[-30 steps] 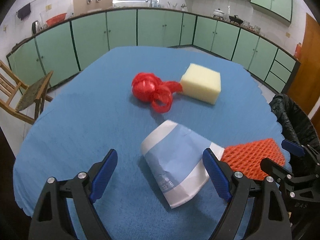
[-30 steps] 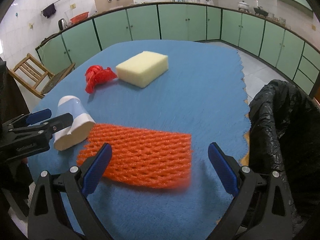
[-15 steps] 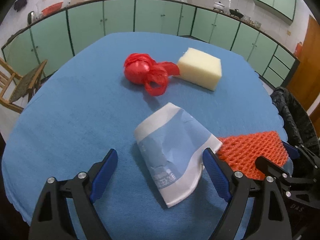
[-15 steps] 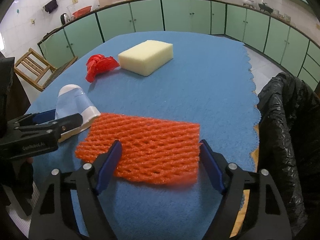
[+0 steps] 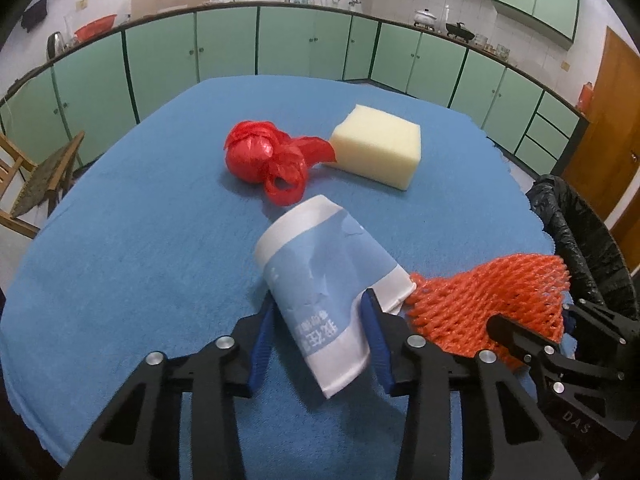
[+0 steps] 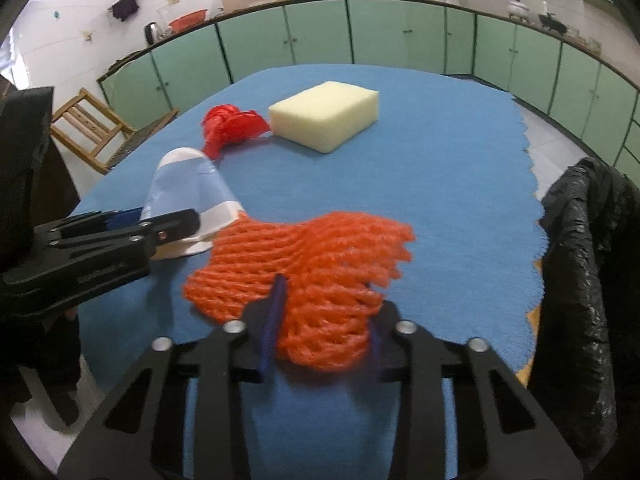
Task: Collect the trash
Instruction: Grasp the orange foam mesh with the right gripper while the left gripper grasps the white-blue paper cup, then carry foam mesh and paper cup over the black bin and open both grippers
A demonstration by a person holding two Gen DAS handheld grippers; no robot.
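A crushed blue and white paper cup [image 5: 324, 272] lies on its side on the blue tablecloth [image 5: 140, 240]. My left gripper [image 5: 320, 334] is closing, and its blue pads press on both sides of the cup's near end. An orange foam net [image 6: 320, 256] is bunched up beside the cup. My right gripper [image 6: 324, 332] is closing too, with the near end of the net squeezed between its pads. From the right wrist view the left gripper [image 6: 152, 220] holds the cup [image 6: 188, 180] at the left.
A knotted red plastic bag [image 5: 264, 160] and a yellow sponge block [image 5: 380, 148] lie farther back on the table. A black trash bag [image 6: 588, 260] hangs open off the table's right edge. A wooden chair [image 6: 96, 132] stands at the left, and green cabinets [image 5: 224, 48] line the walls.
Both grippers went from wide open to closed: the left onto the paper cup, the right onto the orange net, which went from flat to bunched and raised.
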